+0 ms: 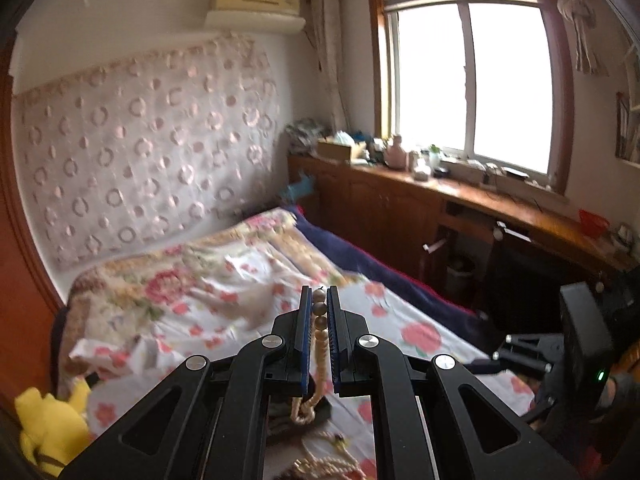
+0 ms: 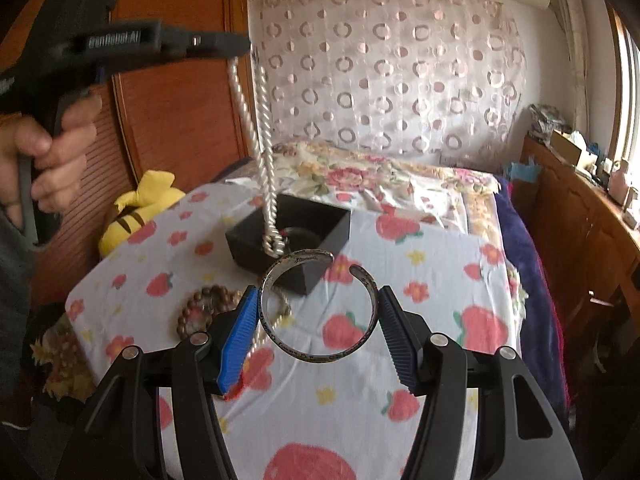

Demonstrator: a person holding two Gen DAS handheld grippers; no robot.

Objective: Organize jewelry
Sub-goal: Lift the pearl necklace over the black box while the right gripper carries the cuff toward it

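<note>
In the left wrist view, the left gripper (image 1: 319, 300) is pressing its two blue pads together on a pearl necklace (image 1: 320, 344); the cream beads are running down between the pads, with a few darker beads near the tips, and the rest of the strand is hanging below the gripper over the flowered sheet (image 1: 420, 320) of the bed. More beads (image 1: 324, 468) are lying on the sheet at the near edge of the bed. The right gripper (image 1: 520, 354) is showing at the right side, and a yellow plush toy (image 1: 52, 420) is sitting at the left edge of the bed. In the right wrist view, the right gripper (image 2: 316, 320) is standing about half open and is holding a silver cuff bracelet (image 2: 318, 308) between its pads, with the gap of the bracelet facing away from the camera. Beyond it, a black box (image 2: 296, 232) is sitting open on the sheet, and the pearl necklace (image 2: 264, 140) is hanging from the left gripper (image 2: 240, 46) with its lower loop at the box opening. A hand (image 2: 48, 152) is gripping the handle. A brown bead bracelet (image 2: 204, 308) is lying on the sheet beside the near left corner of the box.
</note>
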